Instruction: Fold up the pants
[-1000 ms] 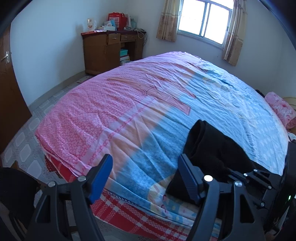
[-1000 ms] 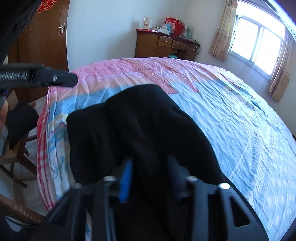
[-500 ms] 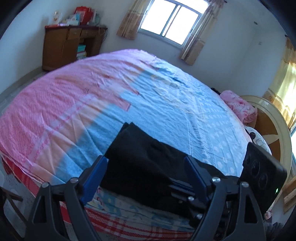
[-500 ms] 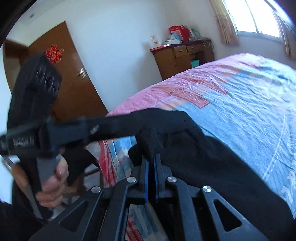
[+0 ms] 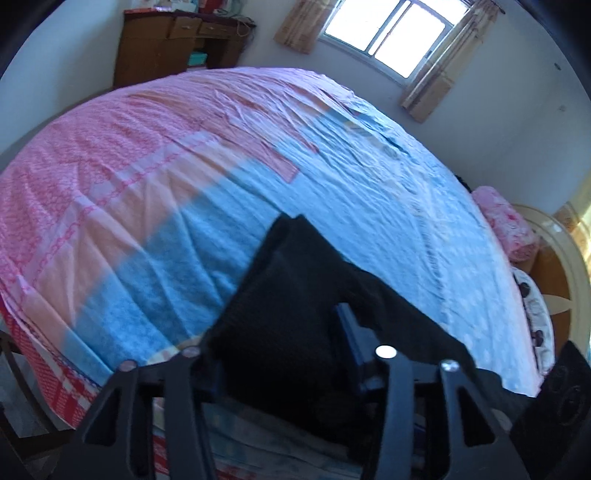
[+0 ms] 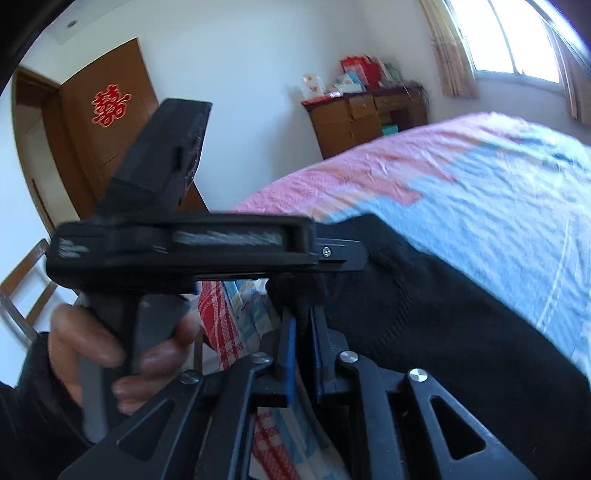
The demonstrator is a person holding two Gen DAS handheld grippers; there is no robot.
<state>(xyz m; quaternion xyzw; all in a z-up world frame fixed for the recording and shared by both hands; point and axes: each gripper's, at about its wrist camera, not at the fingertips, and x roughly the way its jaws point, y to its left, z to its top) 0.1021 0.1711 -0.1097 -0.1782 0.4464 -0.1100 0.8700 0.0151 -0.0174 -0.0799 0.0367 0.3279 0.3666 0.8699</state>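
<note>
The black pants (image 5: 295, 288) lie bunched near the front edge of the bed, on the blue part of the sheet. My left gripper (image 5: 282, 350) reaches down over their near end. Its jaws are closing, and thick black cloth fills the gap between the pads. In the right wrist view the pants (image 6: 443, 295) stretch off to the right. My right gripper (image 6: 303, 317) sits at their corner with its jaws opening. A small gap shows between the blue pads (image 6: 290, 350), and a lump of cloth stands at their tips. The left gripper's black housing (image 6: 177, 243) crosses in front, held by a person's hand (image 6: 110, 350).
The bed (image 5: 184, 166) has a pink and blue sheet and a red checked skirt (image 6: 218, 317). A wooden desk (image 5: 166, 48) stands by the far wall, next to a window (image 5: 388, 33). A pink pillow (image 5: 506, 225) lies by the headboard. A door (image 6: 103, 147) and a chair (image 6: 26, 273) are at the left.
The left gripper has moved in over the pants' near end and its jaws have narrowed around the cloth. The right gripper's pads, pinched tight half a second ago, have parted a little.
</note>
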